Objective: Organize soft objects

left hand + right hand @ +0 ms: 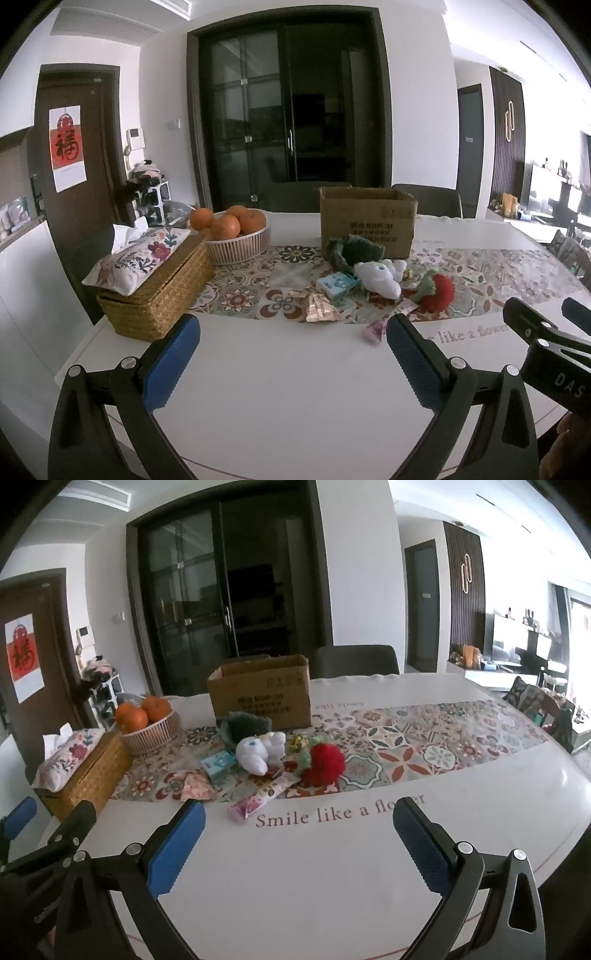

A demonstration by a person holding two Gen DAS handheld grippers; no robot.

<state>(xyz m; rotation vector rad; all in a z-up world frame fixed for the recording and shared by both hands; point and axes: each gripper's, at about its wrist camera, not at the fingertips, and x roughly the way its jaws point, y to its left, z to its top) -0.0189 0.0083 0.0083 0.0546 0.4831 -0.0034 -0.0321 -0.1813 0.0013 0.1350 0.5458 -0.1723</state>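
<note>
Both grippers hover over bare white bench (332, 867), near edge, nothing held. Left gripper (291, 362): jaws wide apart. Right gripper (299, 843): jaws wide too, just R of the left one.

Soft items sit clustered mid-bench on patterned runner (424, 738), directly in front of cardboard box (262, 694), box top open. White plush (258, 753) at centre, red pom-pom toy (327, 762) touching its R side, dark green knit piece (245, 725) behind, against box front. Small blue packet (218, 766) and folded paper (194, 786) to L; pink wrapper (258, 799) hangs over runner's near edge onto white.

L side: wicker box (88, 775) w/ tissue pouch (68, 757) on top, near bench's L edge; fruit bowl (151, 731) behind it. Runner R of pile carries nothing.
</note>
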